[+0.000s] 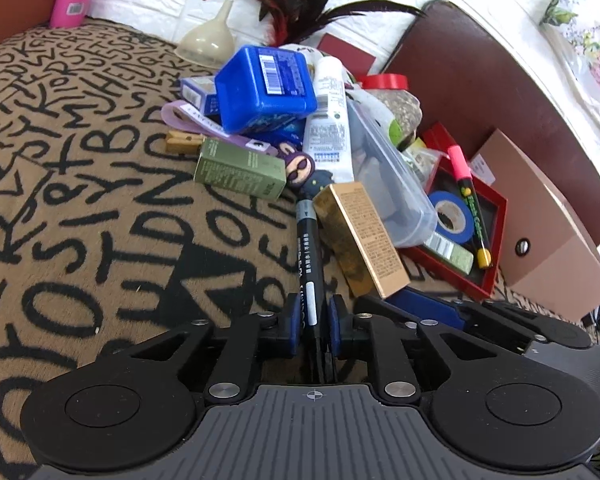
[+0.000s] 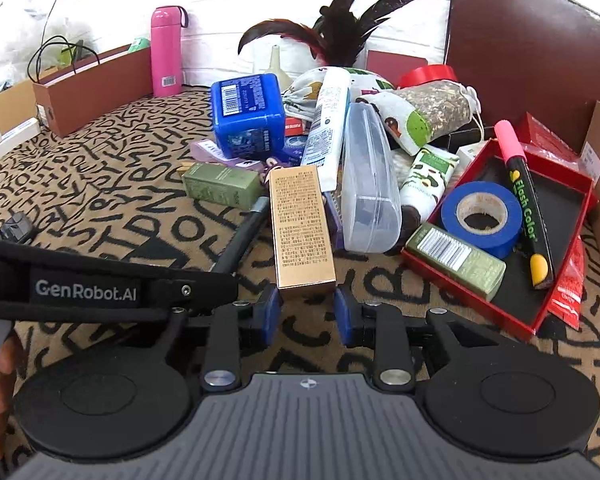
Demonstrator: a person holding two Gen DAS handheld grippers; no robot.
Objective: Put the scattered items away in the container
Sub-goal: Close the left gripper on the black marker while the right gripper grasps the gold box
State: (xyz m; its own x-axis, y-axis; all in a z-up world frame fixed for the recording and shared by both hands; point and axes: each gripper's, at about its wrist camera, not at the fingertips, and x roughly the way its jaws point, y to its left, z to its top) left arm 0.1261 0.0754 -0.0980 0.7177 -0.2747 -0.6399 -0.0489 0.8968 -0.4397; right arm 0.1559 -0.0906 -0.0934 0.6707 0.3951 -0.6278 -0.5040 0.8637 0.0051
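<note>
The patterned cloth (image 1: 80, 200) lies bare left of the pile. The red tray (image 2: 556, 312) sits at the pile's right edge. The gold box (image 2: 302, 232) lies between the right gripper (image 2: 306, 312) jaws, which stand apart beside its near end. The left gripper (image 1: 315, 316) pinches the black pen (image 1: 310, 256).

A woven, matt cloth (image 2: 100, 184) printed with black letters is covering the table. The gold carton (image 2: 302, 232) is gleaming like metallic foil card — the green carton (image 2: 220, 184) is looking duller. The blue tub (image 2: 248, 112) and clear case (image 2: 370, 196) are showing glossy, smooth plastic. The red tray (image 2: 480, 312) is looking like matt card — its blue tape roll (image 2: 480, 210) is shining slightly.
</note>
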